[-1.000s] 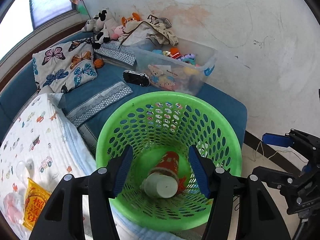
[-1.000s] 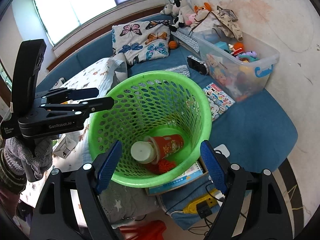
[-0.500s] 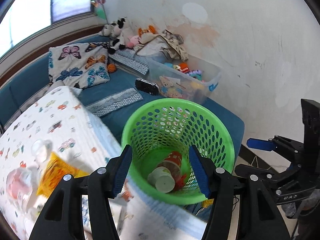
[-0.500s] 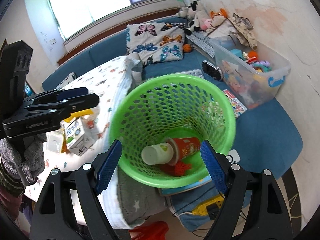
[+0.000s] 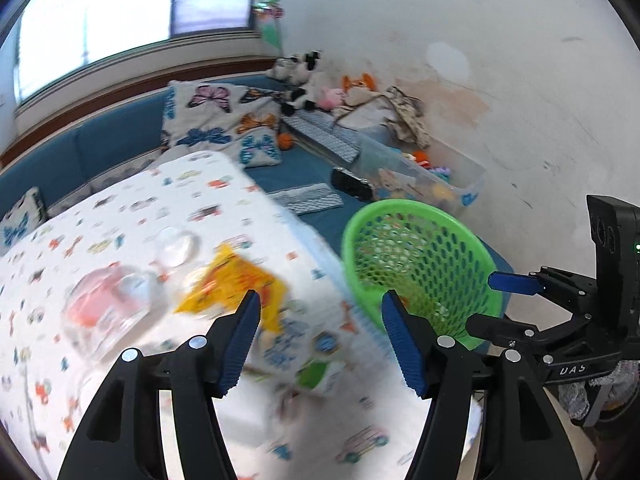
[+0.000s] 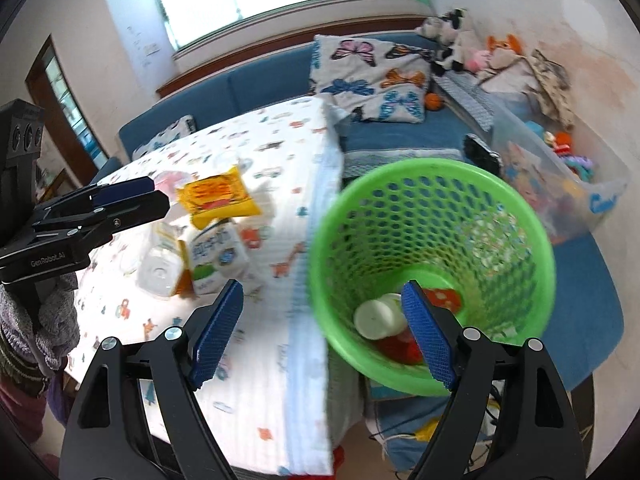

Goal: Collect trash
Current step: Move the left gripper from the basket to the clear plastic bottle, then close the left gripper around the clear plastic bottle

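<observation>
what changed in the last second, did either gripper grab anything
Neither grabbed anything. Both moved away from the green basket toward the table: the left hand-held gripper now faces the yellow packet, and the right hand-held gripper straddles the table edge. Both stayed open and empty. The red cup stayed in the basket.

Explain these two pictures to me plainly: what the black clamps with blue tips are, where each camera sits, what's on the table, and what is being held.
The black clamps are hand-held grippers; a person carries one in each hand, and no robot arm is involved. Each picture comes from a fisheye camera mounted on one gripper, looking along its fingers.

The left gripper and right gripper are both open and hold nothing.

On the patterned tablecloth lie a yellow snack packet, a milk carton and a clear plastic bottle.

Beside the table stands a green basket already holding a red paper cup lying on its side.
</observation>
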The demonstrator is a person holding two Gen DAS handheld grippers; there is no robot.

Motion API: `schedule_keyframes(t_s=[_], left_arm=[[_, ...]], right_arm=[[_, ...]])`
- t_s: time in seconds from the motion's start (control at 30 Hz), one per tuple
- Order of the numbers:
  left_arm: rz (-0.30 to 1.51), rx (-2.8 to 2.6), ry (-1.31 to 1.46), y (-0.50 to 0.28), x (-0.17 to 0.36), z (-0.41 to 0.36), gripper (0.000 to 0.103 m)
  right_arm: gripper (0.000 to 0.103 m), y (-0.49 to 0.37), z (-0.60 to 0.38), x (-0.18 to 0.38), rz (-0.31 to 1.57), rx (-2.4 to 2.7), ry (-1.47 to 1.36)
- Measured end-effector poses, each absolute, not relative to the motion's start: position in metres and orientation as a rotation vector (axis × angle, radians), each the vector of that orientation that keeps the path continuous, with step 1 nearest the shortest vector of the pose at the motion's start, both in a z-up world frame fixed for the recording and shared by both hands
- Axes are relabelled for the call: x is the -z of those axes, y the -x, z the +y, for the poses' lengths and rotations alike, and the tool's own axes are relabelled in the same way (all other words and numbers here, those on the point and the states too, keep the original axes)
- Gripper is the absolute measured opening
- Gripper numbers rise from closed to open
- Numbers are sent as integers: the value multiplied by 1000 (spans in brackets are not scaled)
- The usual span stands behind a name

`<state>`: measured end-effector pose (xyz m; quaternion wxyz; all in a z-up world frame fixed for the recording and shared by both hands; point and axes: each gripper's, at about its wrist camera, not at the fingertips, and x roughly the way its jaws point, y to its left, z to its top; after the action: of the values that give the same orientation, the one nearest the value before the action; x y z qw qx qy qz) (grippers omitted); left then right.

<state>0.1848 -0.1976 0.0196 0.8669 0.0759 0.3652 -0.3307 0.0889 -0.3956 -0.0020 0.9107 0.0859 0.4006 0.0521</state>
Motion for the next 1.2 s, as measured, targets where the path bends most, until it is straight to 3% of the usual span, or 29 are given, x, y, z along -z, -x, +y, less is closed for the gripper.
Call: schedule_keyframes(t_s=[0.43,0.93,1.2], left_arm=[[792,551,-77,-188,-8,-119,62],[1081,341,299,-221,26,-96,62],[1120,205,436,-234,41,-94,71]], right_arm=[[81,-127,-340,12,863,-227,-102],[81,-139,-332,12,845,-284,-112],[81,-137,-340,15,847,-290,-128]])
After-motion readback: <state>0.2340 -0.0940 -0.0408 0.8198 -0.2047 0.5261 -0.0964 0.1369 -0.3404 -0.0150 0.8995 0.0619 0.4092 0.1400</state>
